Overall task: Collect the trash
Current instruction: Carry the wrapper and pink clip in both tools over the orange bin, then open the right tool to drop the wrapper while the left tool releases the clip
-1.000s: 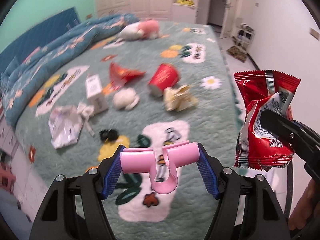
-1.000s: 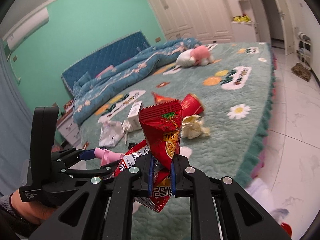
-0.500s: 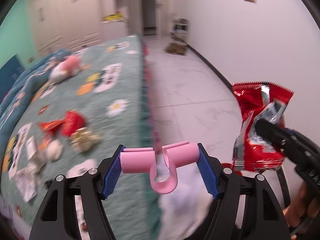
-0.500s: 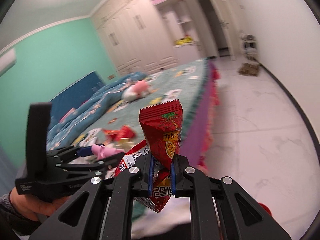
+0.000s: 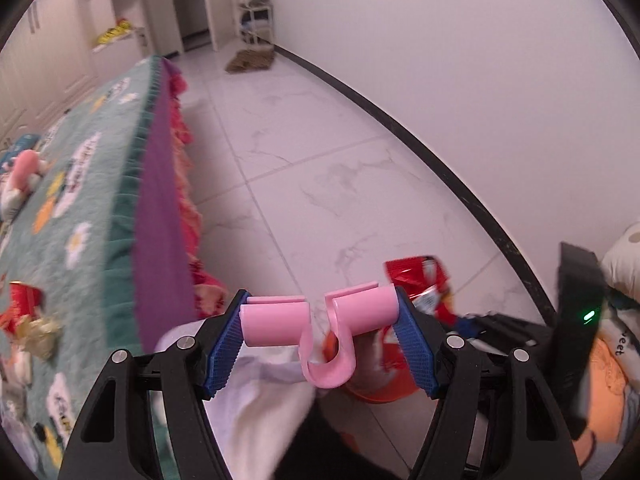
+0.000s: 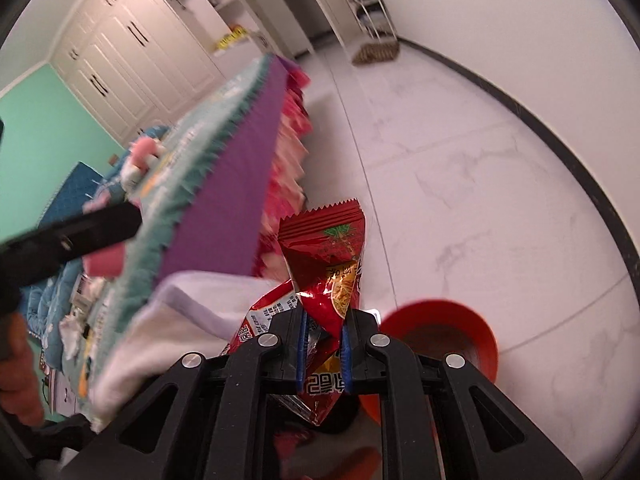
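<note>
My left gripper [image 5: 320, 320] is shut on a pink plastic hook [image 5: 326, 344] and hangs over the floor beside the bed. My right gripper [image 6: 323, 354] is shut on red snack wrappers [image 6: 334, 264], held above the floor close to a red bin [image 6: 460, 336]. In the left wrist view the wrappers [image 5: 420, 280] show just right of the hook, with the bin [image 5: 384, 380] below them. More trash, including a red cup [image 5: 20, 298] and a crumpled wrapper [image 5: 38, 332], lies on the bed at the left edge.
The bed [image 5: 100, 184] with a teal flowered quilt and purple skirt fills the left. A white cloth [image 5: 256, 392] hangs near its corner. White marble floor [image 5: 340, 160] stretches to a white wall with black skirting. A pink plush toy [image 5: 24, 168] lies on the bed.
Both grippers have swung right, away from over the bed to the floor beside it. The red wrappers have dropped lower toward the red bin. Both grips are unchanged.
</note>
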Available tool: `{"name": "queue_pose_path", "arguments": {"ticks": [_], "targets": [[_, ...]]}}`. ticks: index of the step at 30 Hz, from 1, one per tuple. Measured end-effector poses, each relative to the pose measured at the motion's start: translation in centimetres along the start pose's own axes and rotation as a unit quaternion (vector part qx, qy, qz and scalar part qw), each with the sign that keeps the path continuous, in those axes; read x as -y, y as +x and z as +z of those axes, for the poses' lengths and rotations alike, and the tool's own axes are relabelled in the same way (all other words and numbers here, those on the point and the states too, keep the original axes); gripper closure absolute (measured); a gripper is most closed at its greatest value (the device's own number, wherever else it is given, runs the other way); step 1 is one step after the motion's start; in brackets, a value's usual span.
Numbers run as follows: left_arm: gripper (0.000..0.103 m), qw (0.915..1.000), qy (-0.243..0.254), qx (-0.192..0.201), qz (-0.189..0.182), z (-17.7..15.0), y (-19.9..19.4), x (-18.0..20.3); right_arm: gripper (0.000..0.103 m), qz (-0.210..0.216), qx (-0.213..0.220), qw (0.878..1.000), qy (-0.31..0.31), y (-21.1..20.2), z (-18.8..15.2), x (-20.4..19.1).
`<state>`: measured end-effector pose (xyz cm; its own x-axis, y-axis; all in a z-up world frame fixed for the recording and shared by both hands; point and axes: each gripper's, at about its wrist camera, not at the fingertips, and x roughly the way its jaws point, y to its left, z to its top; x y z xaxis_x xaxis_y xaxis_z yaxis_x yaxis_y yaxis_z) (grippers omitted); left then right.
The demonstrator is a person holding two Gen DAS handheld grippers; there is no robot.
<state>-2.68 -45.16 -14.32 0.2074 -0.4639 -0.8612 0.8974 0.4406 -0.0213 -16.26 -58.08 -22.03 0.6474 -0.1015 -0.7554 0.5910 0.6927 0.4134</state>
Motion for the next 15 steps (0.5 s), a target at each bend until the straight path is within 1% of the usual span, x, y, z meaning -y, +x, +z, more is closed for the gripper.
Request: {"name": "queue_pose_path", "arguments": {"ticks": [4, 8, 10, 12, 15], "targets": [[0.032, 0.9994, 0.015, -0.022, -0.021, 0.0, 3.2, 1.2, 0.090, -0.016, -0.012, 0.999, 0.028, 1.7, -1.3, 2.8], [0.032, 0.9980, 0.031, -0.044, -0.032, -0.5, 5.7, 2.5, 0.090, -0.031, -0.026, 0.997, 0.071, 3.5, -2.9, 6.6], [0.032, 0.9971, 0.044, -0.054, -0.029, -0.8, 6.8, 3.0, 0.090, -0.038, -0.039, 0.995, 0.087, 4.6, -3.9, 8.0], [0.032, 0.9954, 0.061, -0.064, -0.036, -1.2, 7.5, 3.8, 0.089, -0.040, -0.051, 0.994, 0.091, 5.7, -4.8, 8.6], [0.032, 0.9937, 0.085, -0.068, -0.029, -1.3, 8.3, 4.9, 0.089, -0.042, -0.067, 0.992, 0.101, 7.6, -6.0, 9.7]]}}
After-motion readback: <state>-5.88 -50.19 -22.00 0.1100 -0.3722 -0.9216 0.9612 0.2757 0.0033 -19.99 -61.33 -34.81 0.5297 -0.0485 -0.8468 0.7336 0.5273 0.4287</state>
